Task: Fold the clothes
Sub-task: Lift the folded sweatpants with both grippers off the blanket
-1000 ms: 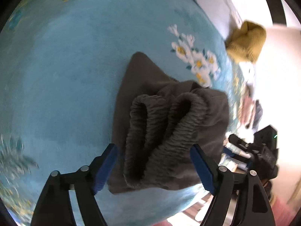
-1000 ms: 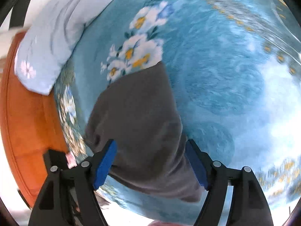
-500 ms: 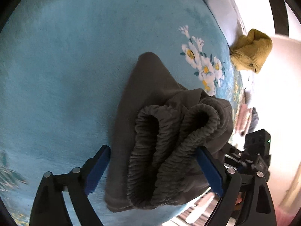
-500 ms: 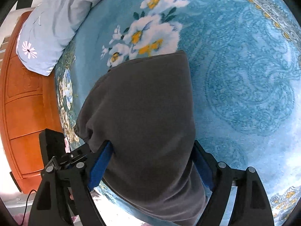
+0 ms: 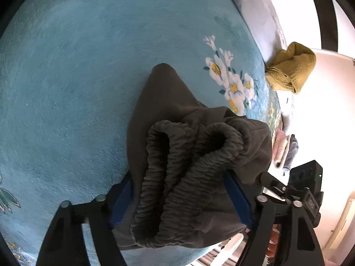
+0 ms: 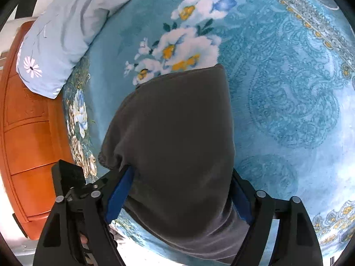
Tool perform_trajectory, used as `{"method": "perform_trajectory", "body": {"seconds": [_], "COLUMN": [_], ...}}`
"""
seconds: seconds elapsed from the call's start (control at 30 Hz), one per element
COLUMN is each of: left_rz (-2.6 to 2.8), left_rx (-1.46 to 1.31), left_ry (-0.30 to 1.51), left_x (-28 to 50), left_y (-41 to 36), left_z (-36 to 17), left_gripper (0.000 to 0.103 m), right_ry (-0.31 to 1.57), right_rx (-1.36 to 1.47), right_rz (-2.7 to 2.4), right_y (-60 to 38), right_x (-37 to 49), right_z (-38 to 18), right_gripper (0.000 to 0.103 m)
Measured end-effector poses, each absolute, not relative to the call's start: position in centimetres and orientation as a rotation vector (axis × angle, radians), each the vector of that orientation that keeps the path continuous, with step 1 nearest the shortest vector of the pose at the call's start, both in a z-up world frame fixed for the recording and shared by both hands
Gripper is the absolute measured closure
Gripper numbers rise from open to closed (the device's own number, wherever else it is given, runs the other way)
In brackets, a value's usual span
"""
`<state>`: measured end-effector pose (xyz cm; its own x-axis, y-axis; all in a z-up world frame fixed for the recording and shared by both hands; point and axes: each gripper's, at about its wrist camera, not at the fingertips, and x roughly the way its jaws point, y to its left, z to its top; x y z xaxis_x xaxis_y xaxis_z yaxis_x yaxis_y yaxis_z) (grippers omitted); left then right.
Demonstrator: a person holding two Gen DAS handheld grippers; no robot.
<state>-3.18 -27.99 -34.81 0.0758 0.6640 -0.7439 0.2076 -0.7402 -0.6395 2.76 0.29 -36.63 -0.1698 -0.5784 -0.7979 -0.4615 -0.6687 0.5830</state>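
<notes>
A dark grey garment (image 5: 168, 102) lies folded on the teal flowered blanket (image 5: 77, 77). Its gathered elastic waistband (image 5: 188, 161) is bunched in two loops between the blue pads of my left gripper (image 5: 179, 199). The jaws are closing and both pads touch the cloth. In the right wrist view the smooth end of the same garment (image 6: 177, 122) fills the gap of my right gripper (image 6: 179, 197). Its jaws are closing too, with the cloth pressed against both pads and draped over the right one. The two grippers face each other across the garment.
A mustard-yellow cloth (image 5: 290, 66) sits at the bed's far edge. Pink and grey folded items (image 5: 286, 148) lie beyond it. A pale blue pillow (image 6: 60, 37) rests at the head of the bed, beside an orange wooden cabinet (image 6: 28, 144). Patterned blanket (image 6: 288, 88) spreads to the right.
Both grippers have moved further onto the garment, so it fills more of each view. The left jaws widened, then narrowed onto the bunched waistband.
</notes>
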Motion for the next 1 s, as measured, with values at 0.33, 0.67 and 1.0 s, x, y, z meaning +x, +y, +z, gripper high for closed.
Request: {"method": "perform_trajectory", "body": {"seconds": [0.33,0.67,1.0], "left_rz": [1.716,1.770,1.817], "left_rx": [-1.882,-1.729,-1.525], "left_ry": [-0.889,-0.835,-0.652], "left_x": [-1.8,-0.2,0.8], "left_y": [-28.8,-27.3,-20.1], "left_z": [-31.1,-21.6,-10.2], "left_gripper": [0.039,0.039,0.040], "right_ry": [-1.148,-1.175,-1.236], "right_rx": [1.901,1.767,1.505], "right_rz": [-2.036,-2.120,-2.282], "right_y": [-0.8,0.2,5.2], "right_x": [3.5,6.7,12.3], "right_z": [-32.2,-24.0,-14.5], "right_gripper": [0.041,0.041,0.041]}}
